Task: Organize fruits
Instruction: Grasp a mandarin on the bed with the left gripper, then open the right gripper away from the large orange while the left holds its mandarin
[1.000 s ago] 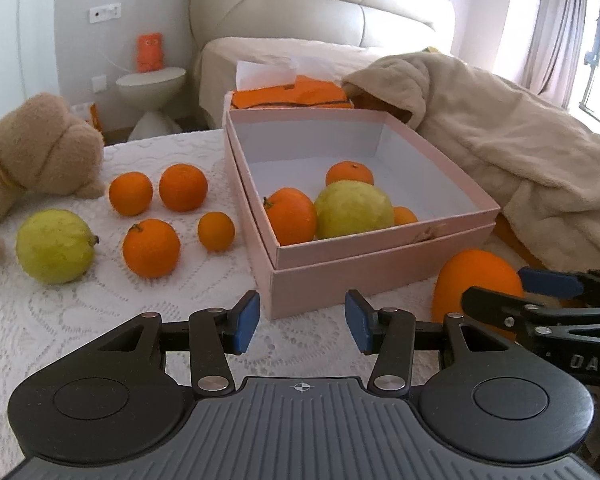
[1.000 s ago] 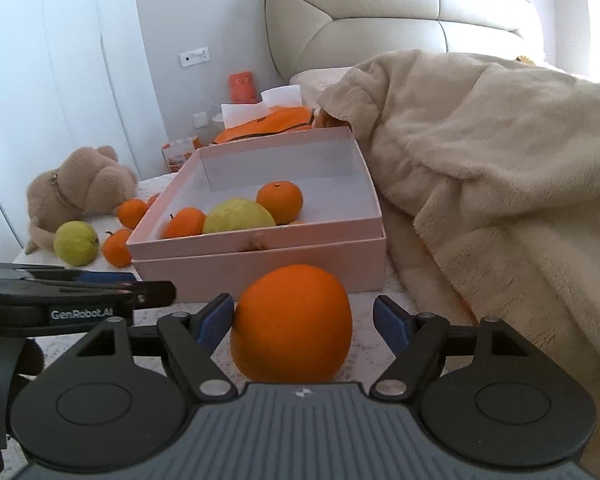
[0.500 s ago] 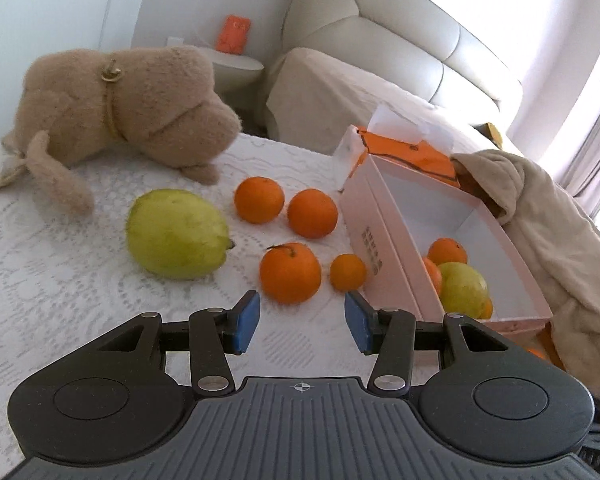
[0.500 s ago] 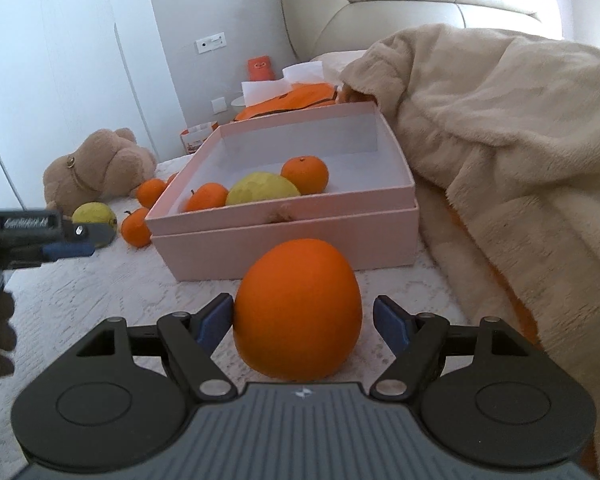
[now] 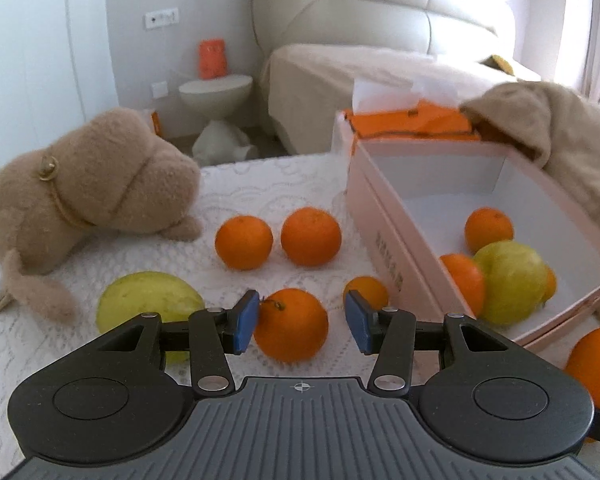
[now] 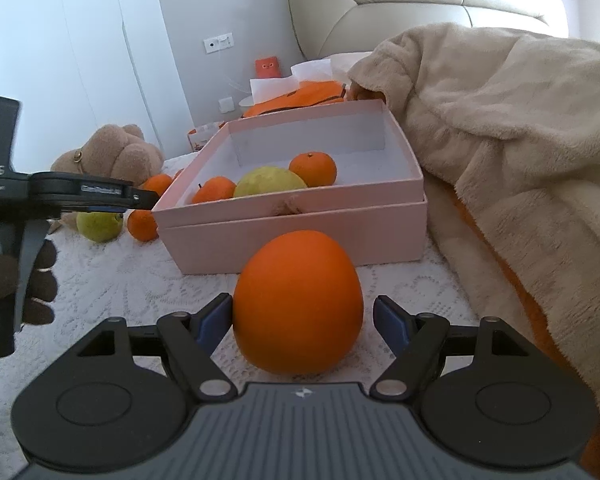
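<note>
Blue pads (image 5: pixel 247 321) of the left gripper (image 5: pixel 302 322) stand apart and the jaws are opening, and between them sits a stemmed orange (image 5: pixel 291 325) on the lace-covered bench (image 5: pixel 260 184), its left side right against the left pad, a clear gap on the right. Just beyond the right pad lies a small orange (image 5: pixel 366 290), and further back two more oranges (image 5: pixel 244 242) sit side by side, nearly touching. Off to the left a yellow-green fruit (image 5: pixel 150 300) lies partly behind the gripper's frame, and behind that a tan plush toy (image 5: pixel 88 184) sprawls across the bench. Over to the right stands the pink box (image 6: pixel 292 232), open-topped, holding a big green fruit (image 5: pixel 510 280) with oranges tucked against it. Now the right gripper (image 6: pixel 303 320): jaws wide, a large orange (image 6: pixel 298 302) resting on the lace between them, the left pad at its skin or just shy of it, the right pad plainly clear. That fruit sits just in front of the pink box's near wall. A beige fleece blanket (image 6: pixel 520 140) drapes down along the box's right side. At the left edge of the right wrist view the left gripper shows side-on, with a person's dark-gloved fingers (image 6: pixel 40 280) around its handle.
</note>
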